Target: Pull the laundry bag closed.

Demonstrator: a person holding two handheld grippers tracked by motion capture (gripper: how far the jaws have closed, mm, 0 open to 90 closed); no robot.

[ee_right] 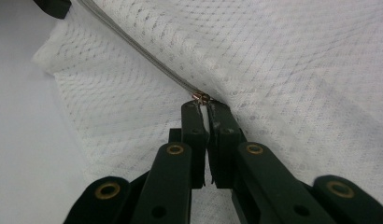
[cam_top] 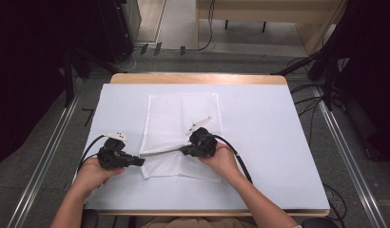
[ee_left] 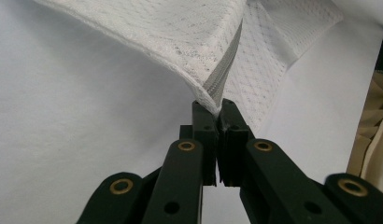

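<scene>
You are working on one white mesh zip bag [cam_top: 181,118], lying near the middle of the worktop [cam_top: 259,142] on its white cover. The bag's far edge is lying flat and well short of the worktop's far wooden rim; its near edge, the zipper side, is being lifted off the surface between your two tools.

Your left tool [ee_left: 216,109] is clenching on the near left corner of the bag, at the end of the grey zipper tape [ee_left: 224,65]; in the left gripper view the jaws are standing closed with the corner seam pinched between them. Your right tool [ee_right: 204,108] is grasping the small metal zipper pull [ee_right: 202,97], jaws pressing together on it, with mesh lying on both sides of the zipper line. In the high view the left tool [cam_top: 138,162] is sitting just beside the bag's lower left corner and the right tool [cam_top: 184,150] is resting over the bag's near edge, the zipper stretching taut between them.

Open room: bare worktop is extending to the right of the bag, well clear to the right edge; a narrower bare strip is lying to the left, and a bare band is running along the near edge under your forearms.

Count: one bag, one zipper, one pull, two tools, two hands [cam_top: 91,173].
</scene>
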